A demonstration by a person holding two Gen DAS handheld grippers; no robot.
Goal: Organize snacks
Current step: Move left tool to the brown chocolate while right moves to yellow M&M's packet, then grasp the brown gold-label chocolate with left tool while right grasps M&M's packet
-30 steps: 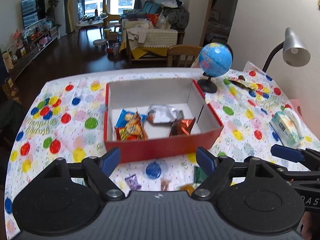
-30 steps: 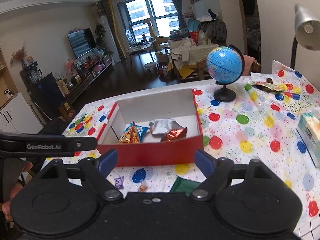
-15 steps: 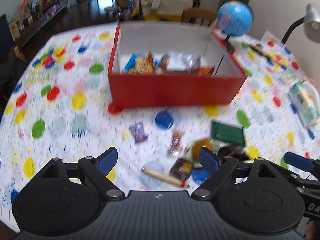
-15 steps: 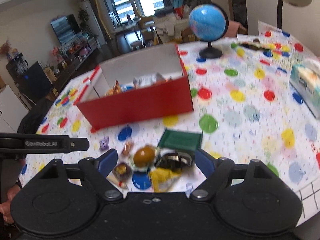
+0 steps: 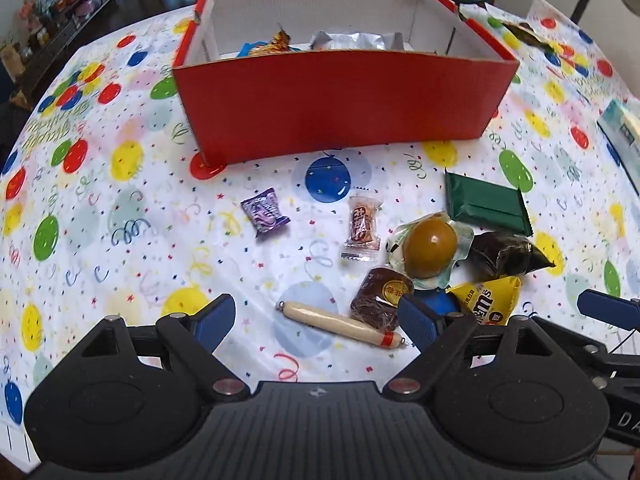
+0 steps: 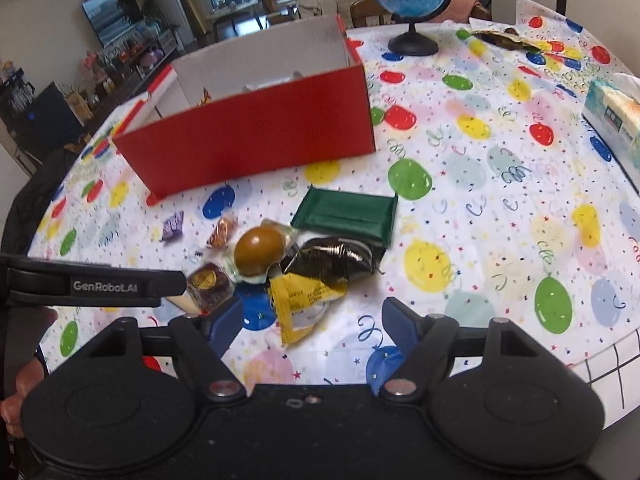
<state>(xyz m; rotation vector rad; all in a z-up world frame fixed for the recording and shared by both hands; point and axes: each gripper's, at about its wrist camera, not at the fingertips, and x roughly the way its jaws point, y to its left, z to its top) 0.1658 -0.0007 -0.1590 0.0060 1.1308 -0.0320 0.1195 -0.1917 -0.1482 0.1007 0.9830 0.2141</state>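
Balloon tablecloth (image 5: 120, 240); both claws (image 5: 316, 322) (image 6: 312, 322) hover agape

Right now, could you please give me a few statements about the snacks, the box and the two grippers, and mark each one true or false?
1. The red box already holds some snack packets. True.
2. The left gripper is shut on the sausage stick. False: its jaws are open and the stick lies on the tablecloth between them.
3. The green packet lies outside the box. True.
4. The yellow packet is inside the box. False: it lies on the tablecloth just ahead of the right gripper.
5. The right gripper holds the purple candy. False: it is open and empty.
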